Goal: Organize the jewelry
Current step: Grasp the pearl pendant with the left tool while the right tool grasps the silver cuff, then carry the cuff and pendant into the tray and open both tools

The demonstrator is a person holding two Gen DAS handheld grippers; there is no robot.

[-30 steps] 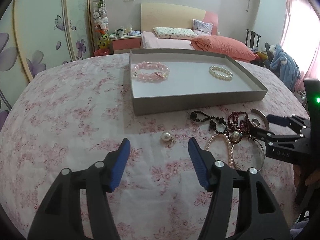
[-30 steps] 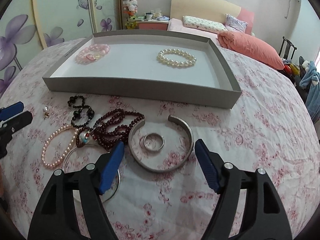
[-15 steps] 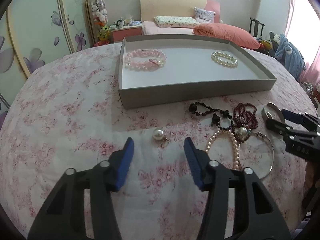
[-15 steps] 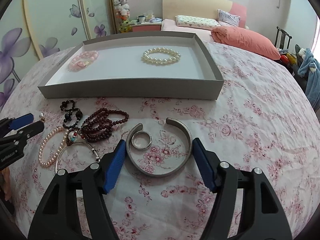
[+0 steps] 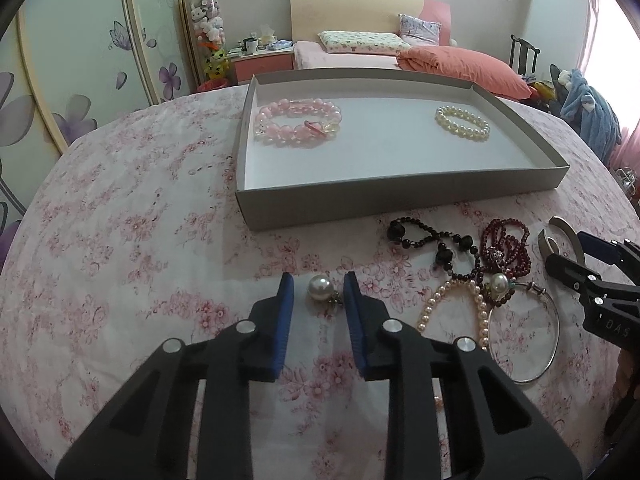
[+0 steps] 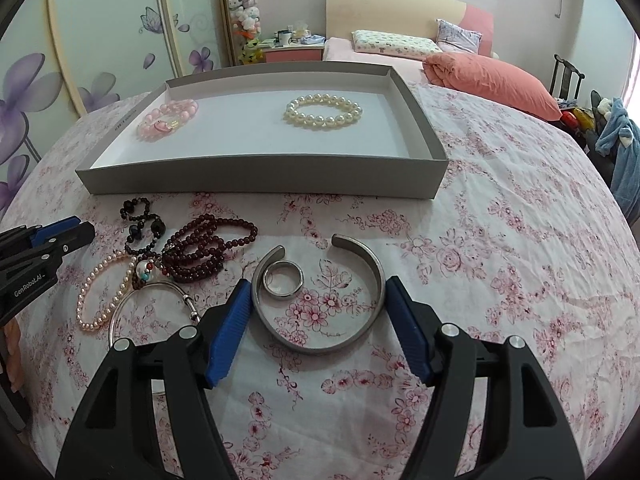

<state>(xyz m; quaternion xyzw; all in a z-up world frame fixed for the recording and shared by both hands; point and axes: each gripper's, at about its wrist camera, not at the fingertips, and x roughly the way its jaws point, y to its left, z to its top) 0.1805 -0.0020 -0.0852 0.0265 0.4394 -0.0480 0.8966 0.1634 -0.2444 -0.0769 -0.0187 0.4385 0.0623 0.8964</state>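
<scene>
Closing on the pearl, bracketing the cuff

At lower centre of the left wrist view, our left gripper (image 5: pixel 319 290) is closing; the loose pearl earring (image 5: pixel 320 288) lies between its pads, still untouched, so we risk the round bead rolling or squirting out across the flowered cloth (image 5: pixel 120 260). In the right wrist view, our right gripper (image 6: pixel 318 300) stands apart around the silver cuff (image 6: pixel 320 292), clamped on nothing; closing could also catch the ring (image 6: pixel 282 279) inside it. The grey tray (image 6: pixel 256 186) waits above.
</scene>
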